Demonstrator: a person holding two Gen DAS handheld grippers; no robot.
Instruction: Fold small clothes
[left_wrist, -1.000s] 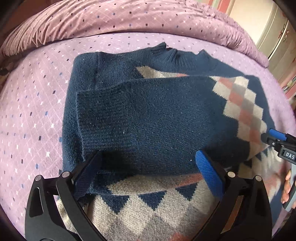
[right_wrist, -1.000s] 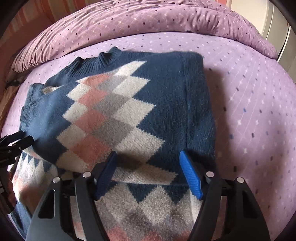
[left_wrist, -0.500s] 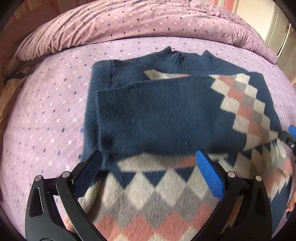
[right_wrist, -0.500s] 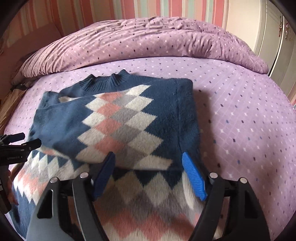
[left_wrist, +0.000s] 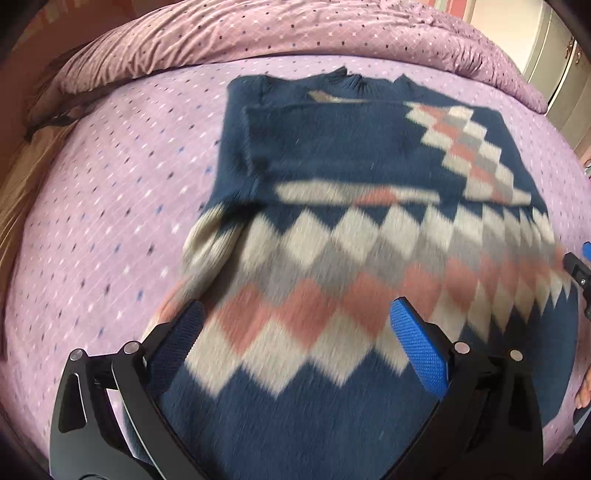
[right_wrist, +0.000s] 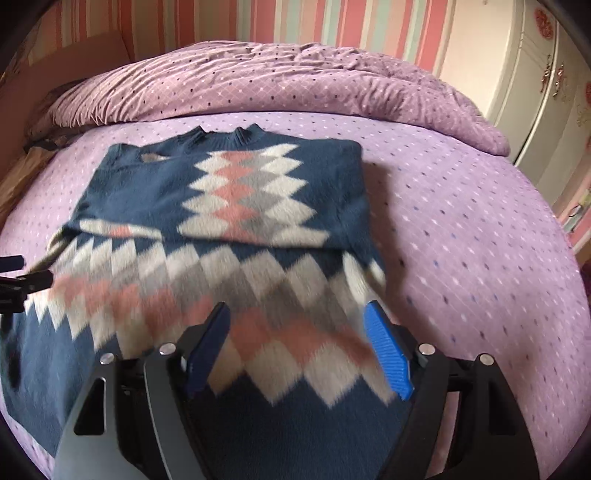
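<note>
Sweater (left_wrist: 332, 266) laid out on the purple bedspread (left_wrist: 110, 221), filling the middle of both frames.

Your left gripper (left_wrist: 295, 343) hovers spread wide over its lower hem, nothing pinched between the pads. Your right gripper (right_wrist: 299, 350) matches it, fingers parted above the diamond pattern, gripping nothing. Rumpled duvet (right_wrist: 277, 81) bunched along the top.

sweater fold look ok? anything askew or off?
Mostly tidy. The sweater lies flat on the bed, sleeves folded across the chest. One oddity: the left sleeve's cuff bulges past the body's left edge. Bottom half not yet folded.
</note>
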